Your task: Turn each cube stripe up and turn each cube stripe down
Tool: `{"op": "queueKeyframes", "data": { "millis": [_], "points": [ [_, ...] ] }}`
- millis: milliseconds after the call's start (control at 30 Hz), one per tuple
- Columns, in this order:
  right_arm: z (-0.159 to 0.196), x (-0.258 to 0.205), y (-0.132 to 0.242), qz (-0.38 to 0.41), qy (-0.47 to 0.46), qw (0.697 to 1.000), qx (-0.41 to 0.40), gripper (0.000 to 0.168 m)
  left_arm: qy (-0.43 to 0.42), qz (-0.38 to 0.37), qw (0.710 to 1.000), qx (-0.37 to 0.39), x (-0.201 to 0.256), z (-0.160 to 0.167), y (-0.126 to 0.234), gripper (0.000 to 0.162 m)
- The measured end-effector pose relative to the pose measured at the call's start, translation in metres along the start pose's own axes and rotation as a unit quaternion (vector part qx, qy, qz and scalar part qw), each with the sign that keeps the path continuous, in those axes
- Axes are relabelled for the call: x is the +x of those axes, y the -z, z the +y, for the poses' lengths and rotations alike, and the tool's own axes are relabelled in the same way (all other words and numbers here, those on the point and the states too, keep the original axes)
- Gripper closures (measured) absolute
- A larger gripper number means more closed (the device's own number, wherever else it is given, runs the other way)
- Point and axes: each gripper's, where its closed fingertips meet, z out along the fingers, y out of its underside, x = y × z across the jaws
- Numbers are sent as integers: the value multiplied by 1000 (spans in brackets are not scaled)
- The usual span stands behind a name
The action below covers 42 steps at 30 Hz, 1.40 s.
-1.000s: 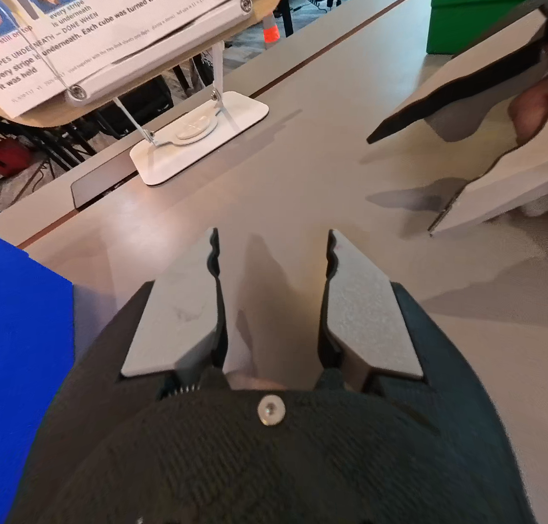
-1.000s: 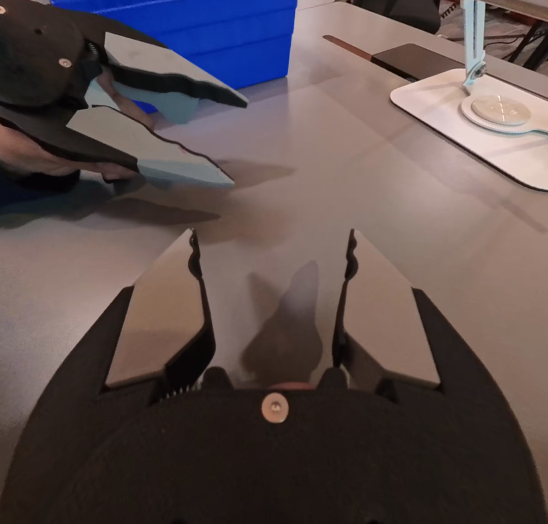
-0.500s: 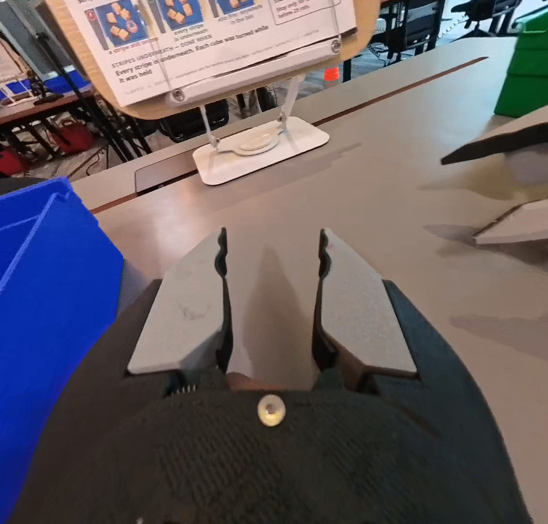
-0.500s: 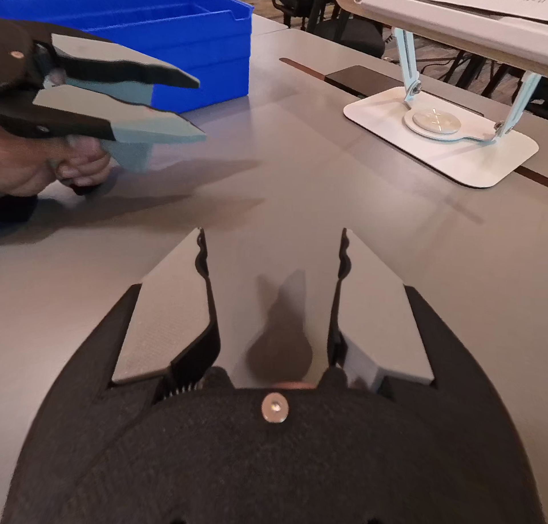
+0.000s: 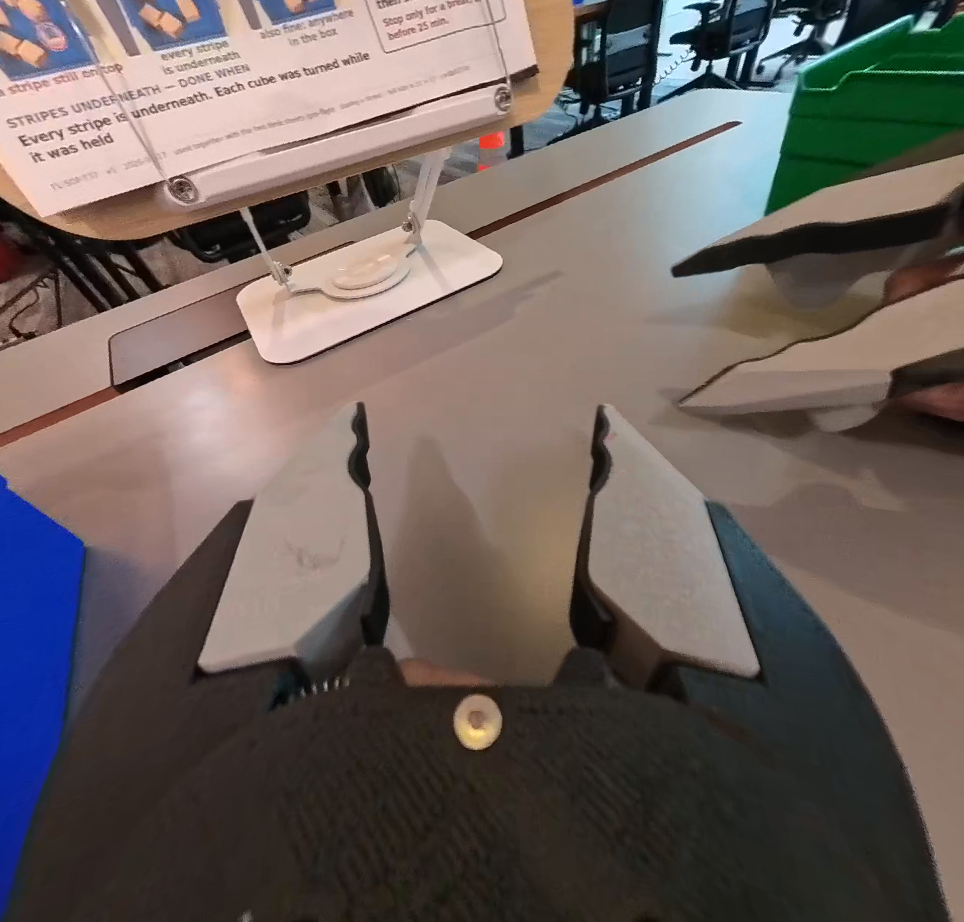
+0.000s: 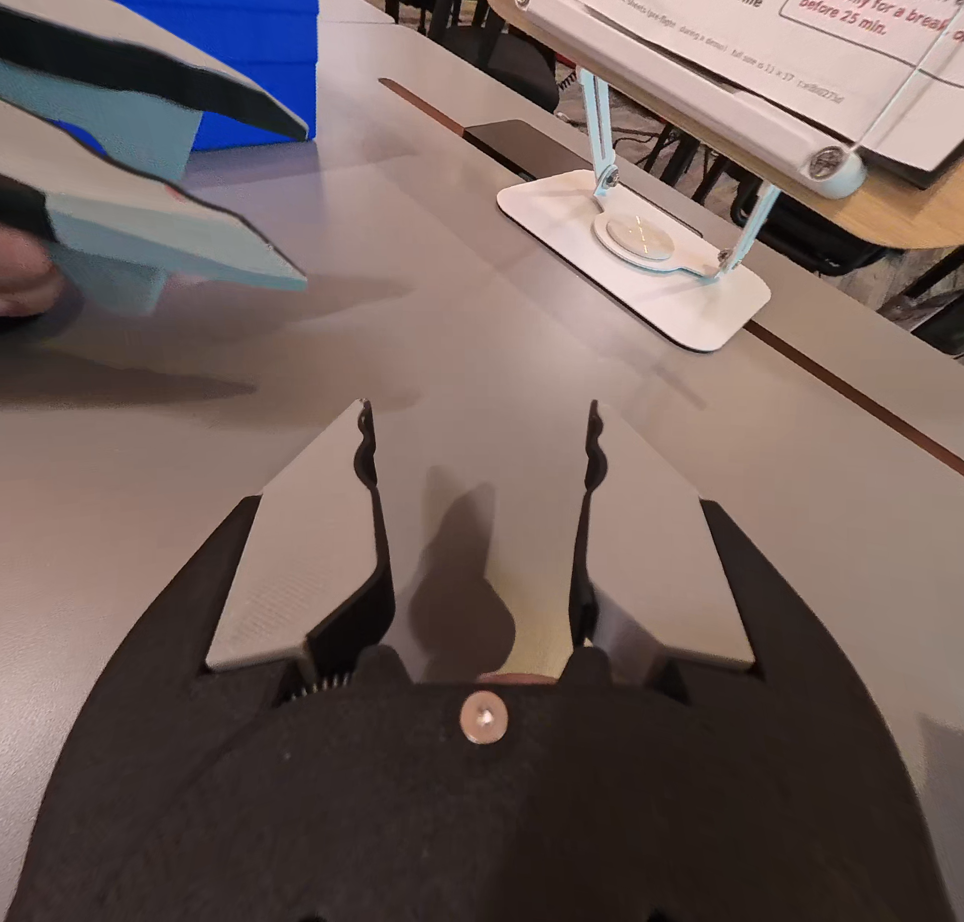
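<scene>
While I hold both over the bare grey counter [image 5: 469,365], my left tongs [image 5: 479,417] & right tongs [image 6: 477,412] gape w/ nothing between them. No cubes visible; blue bin [image 6: 250,36] by left, green bin [image 5: 876,115] by right.

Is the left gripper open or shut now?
Open. The left gripper has its grey fingers wide apart, with only bare grey table between.

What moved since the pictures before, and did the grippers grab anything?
Both views swung: the stand with its sheet looms nearer, and the blue bin slid toward the edge. The left gripper and right gripper stayed open and empty over the table. Nothing was grabbed.
</scene>
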Motion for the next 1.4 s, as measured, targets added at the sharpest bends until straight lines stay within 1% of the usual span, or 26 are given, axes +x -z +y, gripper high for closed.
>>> {"op": "queueKeyframes", "data": {
  "millis": [67, 133, 167, 200, 267, 367, 467, 567, 633, 700, 767, 833, 933, 1067, 1167, 1233, 1333, 1400],
  "points": [
    [1, -1, -4, -11, -3, 1000, -7, 87, -8, 10, 1000, 4, 5, 0, 4, 81],
    [2, -2, -6, -21, -9, 1000, -13, 83, -7, 19, 1000, 10, 6, -1, 8, 95],
    [1, -2, -5, -21, -12, 1000, -9, 82, -6, 24, 1000, 14, 6, -1, 10, 98],
    [0, -1, -3, -20, -14, 1000, -2, 83, -4, 27, 1000, 14, 7, -1, 11, 98],
    [-1, -2, 0, -23, -16, 1000, 3, 83, -3, 26, 1000, 6, 7, 1, 12, 90],
    [-2, -4, 5, -26, -17, 999, 9, 86, -10, 29, 999, 14, 13, -4, 18, 92],
    [-1, -5, 10, -26, -18, 999, 10, 87, -18, 20, 999, 27, 16, -14, 28, 89],
    [-3, -4, 15, -28, -24, 999, 17, 88, -12, 2, 999, 49, 14, -25, 43, 93],
    [-3, -3, 18, -30, -33, 999, 19, 89, 14, -1, 998, 54, 16, -21, 51, 98],
    [-4, -2, 21, -33, -41, 998, 23, 89, 18, 7, 999, 27, 26, -4, 52, 95],
    [-5, 0, 22, -33, -41, 998, 23, 90, -10, -3, 1000, 2, 32, 7, 55, 92],
    [-4, 1, 24, -34, -42, 998, 22, 89, -29, 4, 999, -15, 40, 9, 62, 93],
    [-6, 2, 26, -38, -49, 998, 26, 90, -28, 28, 998, -53, 51, 16, 71, 97],
    [-3, 1, 25, -43, -54, 997, 21, 91, -28, 27, 996, -83, 46, 22, 82, 98],
    [-2, -1, 24, -45, -51, 998, 18, 91, -33, 24, 996, -85, 40, 17, 96, 99],
    [-4, -3, 25, -50, -51, 997, 22, 92, -32, 28, 995, -90, 40, 19, 103, 99],
    [-4, -5, 24, -53, -54, 997, 23, 92, -32, 17, 995, -96, 34, 25, 103, 102],
    [0, -7, 22, -57, -54, 997, 15, 92, -20, 35, 994, -99, 37, 23, 102, 114]
  ]
}}
